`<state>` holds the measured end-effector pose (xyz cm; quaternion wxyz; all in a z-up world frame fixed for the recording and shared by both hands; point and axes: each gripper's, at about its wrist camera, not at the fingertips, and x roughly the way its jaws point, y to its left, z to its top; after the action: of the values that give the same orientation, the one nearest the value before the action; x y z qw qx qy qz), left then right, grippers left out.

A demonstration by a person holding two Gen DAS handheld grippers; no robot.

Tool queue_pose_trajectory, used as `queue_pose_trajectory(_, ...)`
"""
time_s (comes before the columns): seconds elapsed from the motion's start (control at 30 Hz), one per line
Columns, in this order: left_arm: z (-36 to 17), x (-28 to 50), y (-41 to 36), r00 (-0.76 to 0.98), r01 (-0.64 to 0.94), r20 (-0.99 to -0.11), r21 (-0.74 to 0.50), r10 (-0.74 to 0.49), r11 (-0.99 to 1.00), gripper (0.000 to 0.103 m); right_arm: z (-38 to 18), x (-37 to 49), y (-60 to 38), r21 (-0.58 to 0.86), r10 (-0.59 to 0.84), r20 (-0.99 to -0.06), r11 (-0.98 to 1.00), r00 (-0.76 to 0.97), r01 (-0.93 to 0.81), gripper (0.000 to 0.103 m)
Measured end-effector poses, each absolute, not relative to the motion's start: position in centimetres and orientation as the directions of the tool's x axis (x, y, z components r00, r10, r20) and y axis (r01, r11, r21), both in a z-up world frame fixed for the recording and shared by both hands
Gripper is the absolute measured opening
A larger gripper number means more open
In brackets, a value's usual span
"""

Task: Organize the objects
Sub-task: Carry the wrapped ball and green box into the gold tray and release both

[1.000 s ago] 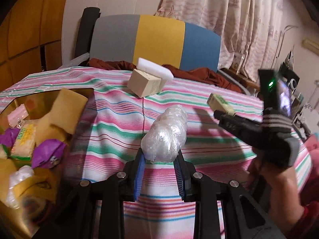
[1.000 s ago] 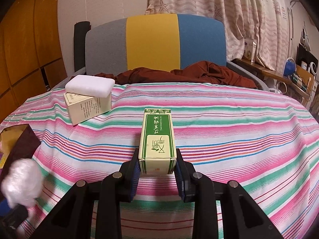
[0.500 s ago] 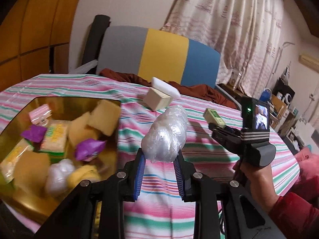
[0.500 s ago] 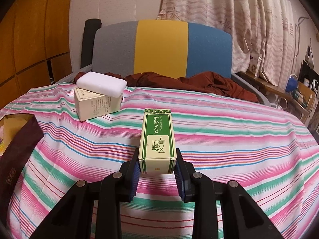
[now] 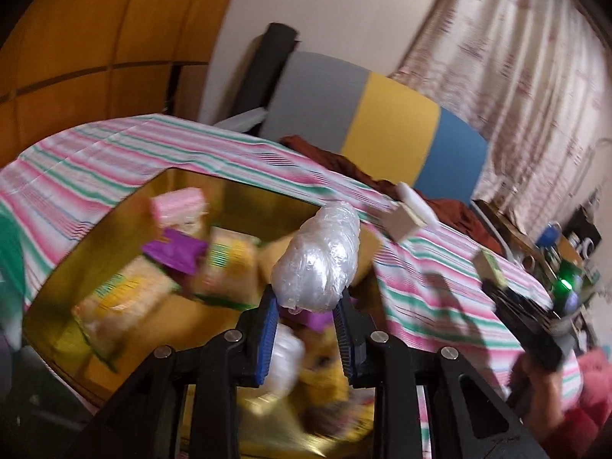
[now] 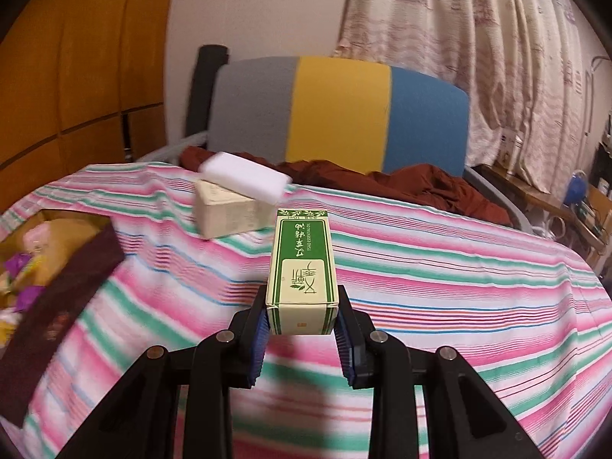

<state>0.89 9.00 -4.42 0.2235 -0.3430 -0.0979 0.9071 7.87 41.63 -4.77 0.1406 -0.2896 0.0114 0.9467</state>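
My left gripper (image 5: 306, 329) has swung over the gold box (image 5: 237, 199), which now lies right beneath it, clamped on the plastic-wrapped bundle (image 5: 319, 258). My right gripper (image 6: 302, 338) holds the green carton (image 6: 302, 267) above the striped desk (image 6: 459, 287), the box to its left.

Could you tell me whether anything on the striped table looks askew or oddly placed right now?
One thing: the white foam block sits crooked on the beige box, overhanging its right edge, and the box itself lies turned at an angle on the striped cloth. Nothing looks spilled or damaged.
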Motion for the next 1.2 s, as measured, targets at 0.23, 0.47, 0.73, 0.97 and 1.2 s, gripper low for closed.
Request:
queue_pose_trajectory(0.23,-5.4,-4.8,6.3,-0.639,-0.249,-0.646,-0.34,0.417,-0.907,0.029,-1.9,9.8,35.7,0.044,0.112,-0.5,-0.987,-0.859,-0.154,0.031)
queue_pose_trajectory(0.47,-6.7,-10.4,7.5,-0.53,-0.22,-0.744,-0.343,0.407,-0.913,0.032,-0.1,10.9,31.3,0.119,0.0,-0.479,-0.991,-0.878,-0.065,0.03)
queue_pose_trajectory(0.73,-6.4,-11.5,6.6,-0.541,-0.167,-0.733,-0.387,0.412,-0.907,0.08,0.3,11.4,27.6,0.13,-0.097,-0.486,-0.991,-0.869,0.038,0.031)
queue_pose_trajectory(0.97,-4.5,-8.7,2.1,-0.659,-0.074,-0.683,-0.357,0.315,-0.931,0.1,0.2,11.3,24.9,0.166,-0.224,-0.499,-0.973,-0.837,0.161,0.031)
queue_pose_trajectory(1.2,-2.8,-7.6,-2.3,-0.732,0.029,-0.649,-0.334,0.208,-0.942,0.103,-0.7,10.5,21.0,0.168,-0.375,-0.578,-0.924,-0.725,0.344,0.031)
